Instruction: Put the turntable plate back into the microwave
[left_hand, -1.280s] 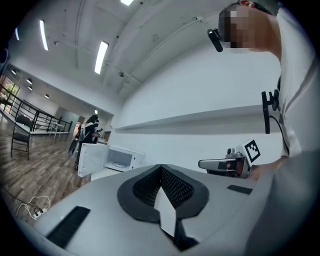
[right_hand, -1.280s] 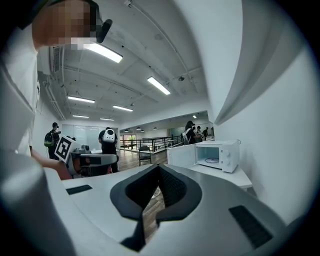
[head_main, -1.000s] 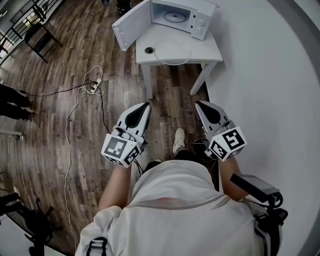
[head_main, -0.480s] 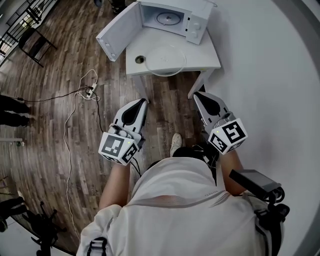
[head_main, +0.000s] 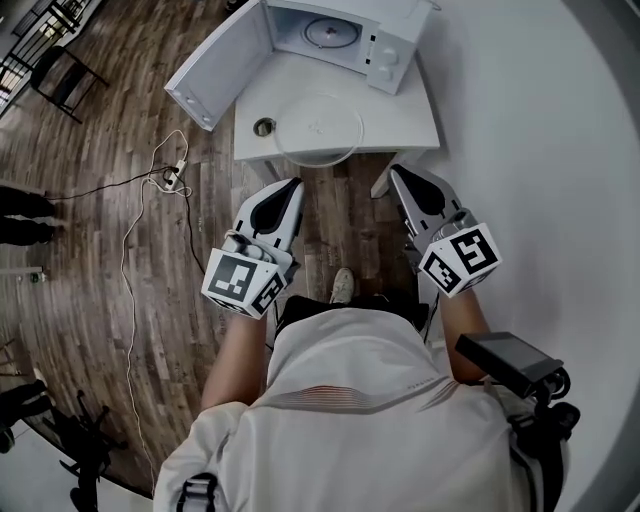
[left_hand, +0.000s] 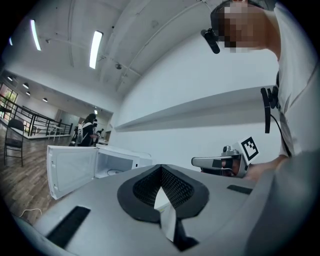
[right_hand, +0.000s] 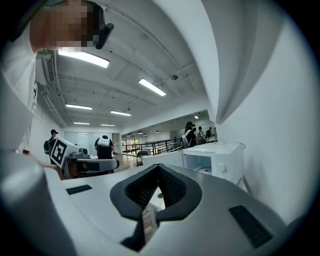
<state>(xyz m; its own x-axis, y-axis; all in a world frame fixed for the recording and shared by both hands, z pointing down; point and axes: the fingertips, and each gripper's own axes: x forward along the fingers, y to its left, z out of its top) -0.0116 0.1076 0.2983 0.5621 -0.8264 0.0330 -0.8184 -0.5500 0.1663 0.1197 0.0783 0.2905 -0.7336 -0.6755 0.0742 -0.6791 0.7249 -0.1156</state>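
In front of me, held level: left tongs pinched together, nothing between. Right tongs likewise closed, empty, close beside white wall. Both tips near front edge of white table, not touching. Only table edge lies between tips and glass plate. Plate flat at table's front, outside microwave. Microwave at table's back, door swung wide to left. Small round hole in tabletop left of plate. Power strip on wood floor further left.

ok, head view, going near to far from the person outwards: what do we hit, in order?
left gripper and right gripper, side by side → front edge of the table → turntable plate lying on it → microwave, door open.
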